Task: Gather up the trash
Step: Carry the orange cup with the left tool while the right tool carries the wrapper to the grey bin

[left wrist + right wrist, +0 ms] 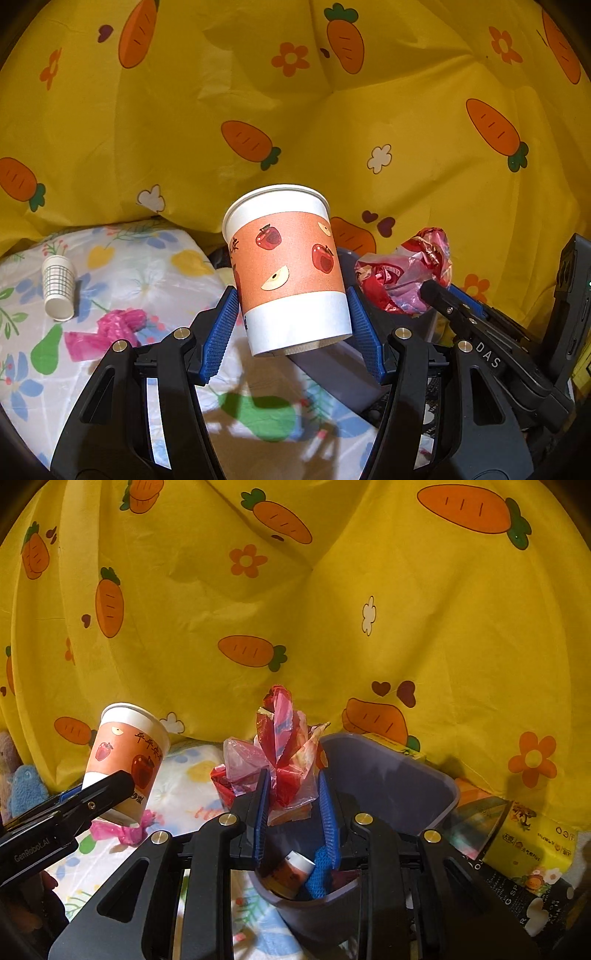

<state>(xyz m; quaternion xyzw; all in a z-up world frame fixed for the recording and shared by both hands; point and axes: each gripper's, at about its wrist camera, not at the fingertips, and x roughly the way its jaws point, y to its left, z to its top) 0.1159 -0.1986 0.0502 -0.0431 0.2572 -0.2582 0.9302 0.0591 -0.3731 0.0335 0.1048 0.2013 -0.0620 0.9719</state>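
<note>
Trash half-collected: my left gripper (pixel 293 314) clamps the apple cup (pixel 288 269), my right gripper (pixel 293 808) clamps red wrappers (pixel 284 753) above the bin (pixel 388 775); checked cup (pixel 58 291) and pink scrap (pixel 110 328) remain at nine o'clock.

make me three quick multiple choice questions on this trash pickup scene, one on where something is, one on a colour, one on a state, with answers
1. Where is the small grid-patterned cup?
A. inside the bin
B. lying on the floral sheet
C. in the right gripper

2. What colour is the band around the apple-print cup?
A. orange
B. green
C. black

3. What is the right gripper doing?
A. standing open and empty
B. clamped on the crumpled red plastic wrapper
C. holding a paper cup

Answers:
1 B, it lies on its side on the floral sheet, far from both grippers.
2 A, an orange band with red apples sits between the cup's white top and bottom.
3 B, its blue pads pinch the wrapper above the grey bin, while the left gripper holds the apple-print cup.
</note>
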